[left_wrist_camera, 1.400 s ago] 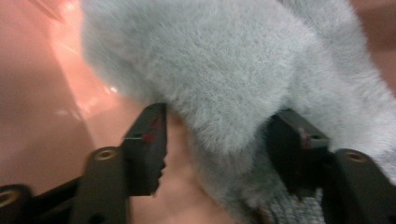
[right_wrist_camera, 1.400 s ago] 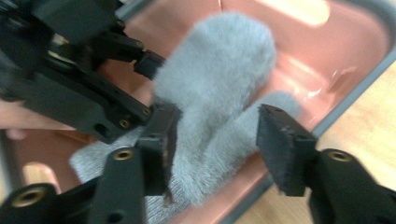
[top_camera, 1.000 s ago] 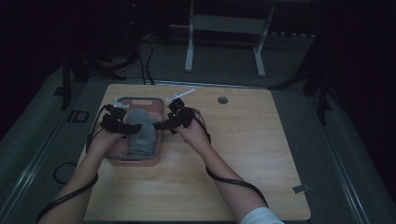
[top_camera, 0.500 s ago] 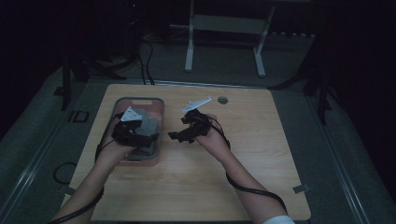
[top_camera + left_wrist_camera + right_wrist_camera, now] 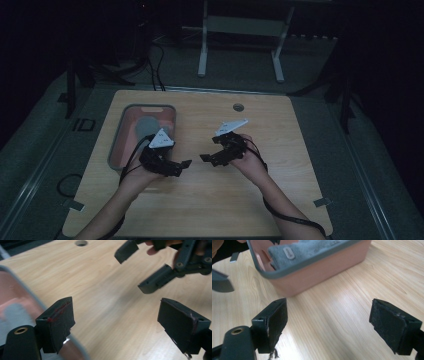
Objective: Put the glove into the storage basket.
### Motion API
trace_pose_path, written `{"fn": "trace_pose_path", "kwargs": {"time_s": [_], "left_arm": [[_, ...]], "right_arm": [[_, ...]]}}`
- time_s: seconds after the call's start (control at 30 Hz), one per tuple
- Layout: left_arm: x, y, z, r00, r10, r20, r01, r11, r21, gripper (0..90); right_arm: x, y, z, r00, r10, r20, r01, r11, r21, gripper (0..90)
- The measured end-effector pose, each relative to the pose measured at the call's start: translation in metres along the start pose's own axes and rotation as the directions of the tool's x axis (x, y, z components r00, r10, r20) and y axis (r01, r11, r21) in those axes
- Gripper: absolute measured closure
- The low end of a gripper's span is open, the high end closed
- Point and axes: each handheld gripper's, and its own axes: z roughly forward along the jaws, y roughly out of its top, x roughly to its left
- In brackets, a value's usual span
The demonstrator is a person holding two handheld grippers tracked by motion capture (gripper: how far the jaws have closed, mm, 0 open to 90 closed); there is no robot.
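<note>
Both grippers had pulled back from the pink bin (image 5: 120,145) near the desk's (image 5: 280,195) left edge; left gripper (image 5: 181,167) and right gripper (image 5: 209,150) gaped wide, empty.

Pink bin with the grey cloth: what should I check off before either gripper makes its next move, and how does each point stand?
1. Grey cloth lies inside the pink bin: ok.
2. Left gripper open and holding nothing: ok.
3. Right gripper open and holding nothing: ok.
4. The two grippers are apart, bare wooden table between them: ok.
5. Bin sits flat on the table: ok.
6. Cloth fully below the bin's rim: cannot tell.
</note>
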Motion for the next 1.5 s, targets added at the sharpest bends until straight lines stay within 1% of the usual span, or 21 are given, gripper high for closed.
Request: {"fn": "trace_pose_path", "kwargs": {"time_s": [0.1,0.3,0.33,0.43,0.47,0.5,0.53,0.63,0.73,0.8,0.87,0.93,0.97,1.0,1.07,1.13,1.17,1.27,1.3,1.43,1.5], "left_arm": [[-0.008,-0.002,0.007,0.9997,0.004,0.026,-0.004,1.0000,0.003,14.2],[-0.023,-0.007,0.018,0.9975,0.032,0.062,-0.033,0.9995,0.005,14.2],[-0.026,-0.008,0.020,0.9972,0.030,0.069,-0.031,0.9995,0.005,14.3],[-0.032,-0.012,0.026,0.9950,0.041,0.091,-0.042,0.9991,0.006,14.3],[-0.032,-0.012,0.026,0.9950,0.041,0.091,-0.042,0.9991,0.006,14.3],[-0.036,-0.015,0.030,0.9933,0.044,0.107,-0.045,0.9990,0.003,14.3],[-0.039,-0.017,0.033,0.9924,0.045,0.115,-0.045,0.9989,0.006,14.3],[-0.046,-0.023,0.041,0.9909,0.063,0.119,-0.065,0.9978,0.012,14.2],[-0.053,-0.030,0.049,0.9859,0.045,0.161,-0.046,0.9989,0.007,14.2],[-0.056,-0.034,0.053,0.9843,0.057,0.167,-0.059,0.9982,0.009,14.2],[-0.059,-0.038,0.057,0.9823,0.060,0.178,-0.062,0.9981,0.008,14.2],[-0.061,-0.041,0.061,0.9788,0.057,0.197,-0.058,0.9983,0.002,14.2],[-0.062,-0.042,0.062,0.9783,0.060,0.198,-0.061,0.9981,0.001,14.2],[-0.063,-0.044,0.064,0.9789,0.061,0.195,-0.064,0.9979,0.008,14.2],[-0.065,-0.050,0.067,0.9757,0.057,0.211,-0.061,0.9981,0.010,14.2],[-0.067,-0.054,0.071,0.9761,0.064,0.208,-0.068,0.9976,0.011,14.2],[-0.069,-0.057,0.073,0.9745,0.071,0.213,-0.078,0.9966,0.026,14.2],[-0.073,-0.064,0.079,0.9731,0.077,0.217,-0.088,0.9953,0.041,14.2],[-0.074,-0.065,0.081,0.9729,0.086,0.215,-0.099,0.9939,0.050,14.2],[-0.076,-0.069,0.083,0.9720,0.101,0.212,-0.116,0.9916,0.057,14.2],[-0.077,-0.071,0.084,0.9723,0.098,0.212,-0.113,0.9920,0.058,14.2]], "right_arm": [[-0.002,-0.010,-0.006,1.0000,-0.002,0.004,0.002,1.000,0.005,15.1],[-0.004,-0.033,-0.014,1.0000,0.001,0.006,-0.001,1.000,0.020,15.1],[-0.005,-0.037,-0.015,0.9999,-0.001,0.011,0.001,1.000,0.022,15.1],[-0.006,-0.049,-0.019,0.9999,0.004,0.014,-0.004,1.000,0.024,15.1],[-0.006,-0.049,-0.019,0.9999,0.004,0.014,-0.004,1.000,0.024,15.1],[-0.007,-0.054,-0.020,0.9998,0.005,0.019,-0.005,1.000,0.027,15.1],[-0.009,-0.062,-0.022,0.9999,0.007,0.013,-0.008,1.000,0.024,15.0],[-0.011,-0.074,-0.025,0.9999,0.011,0.012,-0.012,0.999,0.031,14.9],[-0.012,-0.084,-0.027,0.9997,0.022,0.011,-0.022,0.999,0.032,14.9],[-0.012,-0.093,-0.028,0.9998,0.019,0.006,-0.019,0.999,0.031,14.8],[-0.011,-0.100,-0.029,0.9997,0.018,0.016,-0.019,0.999,0.032,14.8],[-0.013,-0.109,-0.030,0.9992,0.036,0.015,-0.037,0.999,0.030,14.8],[-0.013,-0.114,-0.031,0.9987,0.049,0.017,-0.049,0.999,0.024,14.7],[-0.014,-0.117,-0.032,0.9988,0.046,0.018,-0.047,0.999,0.024,14.7],[-0.014,-0.125,-0.033,0.9982,0.050,0.032,-0.051,0.998,0.030,14.6],[-0.015,-0.133,-0.036,0.9980,0.051,0.037,-0.052,0.998,0.028,14.6],[-0.015,-0.136,-0.037,0.9977,0.055,0.041,-0.056,0.998,0.027,14.6],[-0.016,-0.145,-0.041,0.9963,0.067,0.054,-0.069,0.997,0.027,14.6],[-0.016,-0.149,-0.042,0.9958,0.071,0.058,-0.073,0.997,0.030,14.4],[-0.014,-0.160,-0.048,0.9936,0.085,0.074,-0.088,0.995,0.042,14.3],[-0.014,-0.164,-0.052,0.9925,0.094,0.078,-0.096,0.995,0.029,14.3]]}}
